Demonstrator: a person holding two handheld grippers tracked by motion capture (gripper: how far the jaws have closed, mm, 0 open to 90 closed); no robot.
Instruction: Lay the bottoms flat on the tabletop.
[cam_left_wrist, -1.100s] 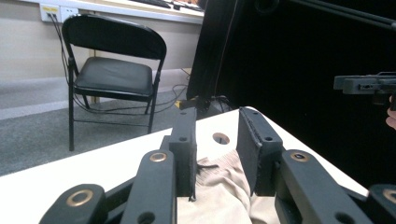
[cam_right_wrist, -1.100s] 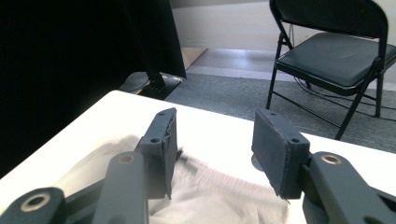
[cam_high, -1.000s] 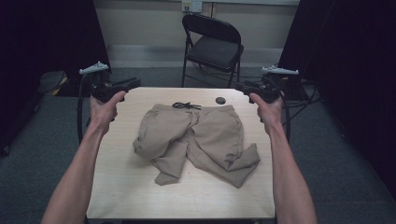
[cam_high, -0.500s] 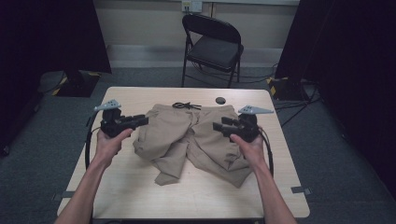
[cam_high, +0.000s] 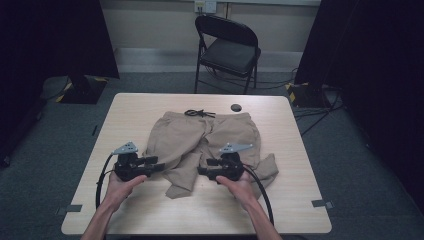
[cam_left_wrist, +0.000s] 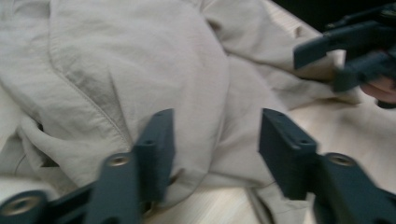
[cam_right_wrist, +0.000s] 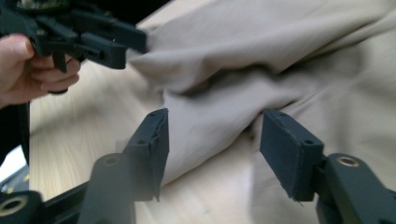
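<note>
A pair of tan trousers (cam_high: 207, 142) lay rumpled on the pale wooden worktop (cam_high: 150, 210), its waistband toward the far edge and a dark drawstring (cam_high: 199, 113) knotted at the middle of that band. The legs ran toward the near edge, bunched and folded over each other, one cuff ending short of the near edge near the worktop's middle and another fold spilling toward the right edge. A small dark round object (cam_high: 236, 107) sat on the wood just beyond the waistband, close to the far edge; what it was could not be told.

The left hand-held gripper (cam_high: 159, 163) was held low near the left side of the trousers, its jaws pointing toward the cloth. In the left gripper view the left hand-held gripper (cam_left_wrist: 215, 144) had its jaws spread wide, with creased fabric (cam_left_wrist: 140, 79) lying between and beyond them, and nothing pinched. The right hand-held gripper (cam_high: 202, 167) sat over the lower part of the trousers, pointing left toward the other tool. In the right gripper view the right hand-held gripper (cam_right_wrist: 212, 149) likewise stood wide, a ridge of the cloth (cam_right_wrist: 261, 70) running up between its jaws without being clamped.

Each tool was gripped by a hand (cam_high: 117, 187) coming from the near edge, with a cable looping back alongside the forearm. A dark folding chair (cam_high: 227, 50) stood on the grey floor beyond the far edge.
</note>
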